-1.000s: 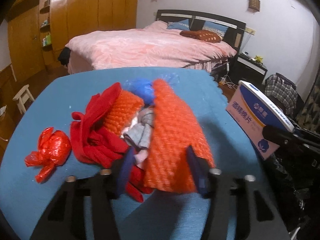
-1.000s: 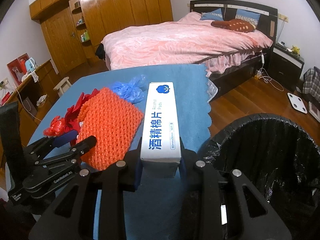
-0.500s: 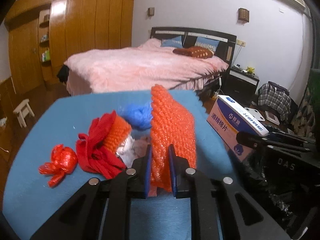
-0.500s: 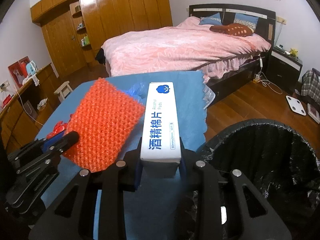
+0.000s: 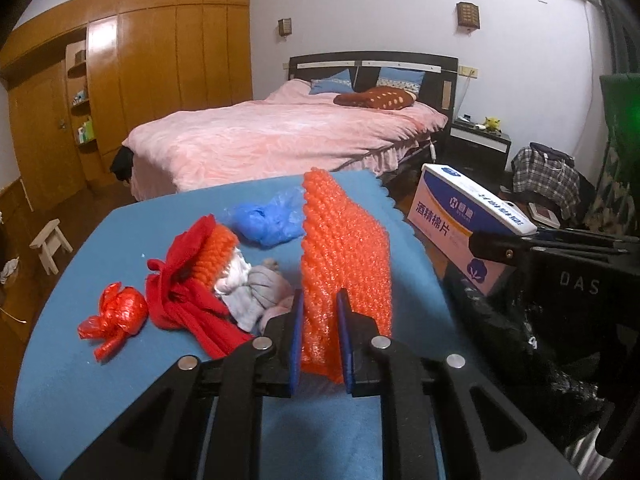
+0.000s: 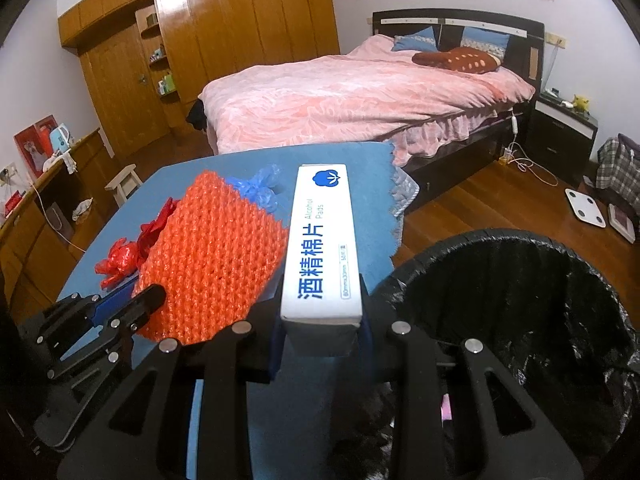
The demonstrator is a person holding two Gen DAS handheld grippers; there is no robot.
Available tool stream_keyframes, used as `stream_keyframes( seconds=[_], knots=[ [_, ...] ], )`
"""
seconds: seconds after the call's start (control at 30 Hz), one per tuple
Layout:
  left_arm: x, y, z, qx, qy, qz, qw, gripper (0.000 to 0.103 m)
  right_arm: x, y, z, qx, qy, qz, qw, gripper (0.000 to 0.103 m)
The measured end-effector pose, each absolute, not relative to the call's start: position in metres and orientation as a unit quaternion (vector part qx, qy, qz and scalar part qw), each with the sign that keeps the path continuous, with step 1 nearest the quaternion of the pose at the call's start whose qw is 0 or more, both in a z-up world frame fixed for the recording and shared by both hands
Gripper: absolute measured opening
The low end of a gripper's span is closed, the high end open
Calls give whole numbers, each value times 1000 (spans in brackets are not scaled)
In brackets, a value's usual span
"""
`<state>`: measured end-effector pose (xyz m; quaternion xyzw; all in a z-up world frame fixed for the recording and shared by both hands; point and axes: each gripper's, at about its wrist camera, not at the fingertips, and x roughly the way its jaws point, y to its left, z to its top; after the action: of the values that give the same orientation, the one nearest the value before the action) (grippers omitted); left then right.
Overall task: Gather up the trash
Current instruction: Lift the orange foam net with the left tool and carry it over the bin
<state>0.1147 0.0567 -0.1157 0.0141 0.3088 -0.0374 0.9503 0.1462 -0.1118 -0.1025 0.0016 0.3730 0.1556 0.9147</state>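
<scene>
The left gripper has its fingers squeezed tight on a sheet of orange bubble wrap. The wrap stands up on its edge in the middle of the left wrist picture, above the blue desk. The left fingers have just been closing, with the wrap between them.

The right gripper has its fingers clamped on a white box of alcohol pads. The box points away from the camera in the middle of the right wrist picture. In the left wrist picture the same box shows at the right side.

A black trash bin with a black bag in it fills the lower right of the right wrist picture, just beside the desk.

More trash lies on the desk, at the left of the left wrist picture: a small red plastic bag, a pile of red cloth with grey and white bits beside it, and a crumpled blue plastic bag farther back.

Behind the desk is a bed with a pink cover.
</scene>
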Motion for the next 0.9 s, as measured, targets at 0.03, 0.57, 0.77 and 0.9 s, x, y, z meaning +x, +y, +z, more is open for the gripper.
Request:
stream_keyframes(
  seconds=[0.03, 0.57, 0.77, 0.9],
  knots=[
    [113, 54, -115, 13, 308, -40, 950, 16, 145, -114, -102, 3, 373, 154, 915, 29],
    [110, 15, -86, 19, 281, -70, 957, 15, 121, -165, -67, 24, 334, 104, 937, 29],
    [113, -7, -73, 25, 269, -90, 958, 15, 109, -192, -56, 37, 317, 85, 944, 29],
    [113, -27, -69, 31, 266, -107, 958, 15, 99, -215, -51, 44, 307, 67, 948, 29]
  ],
)
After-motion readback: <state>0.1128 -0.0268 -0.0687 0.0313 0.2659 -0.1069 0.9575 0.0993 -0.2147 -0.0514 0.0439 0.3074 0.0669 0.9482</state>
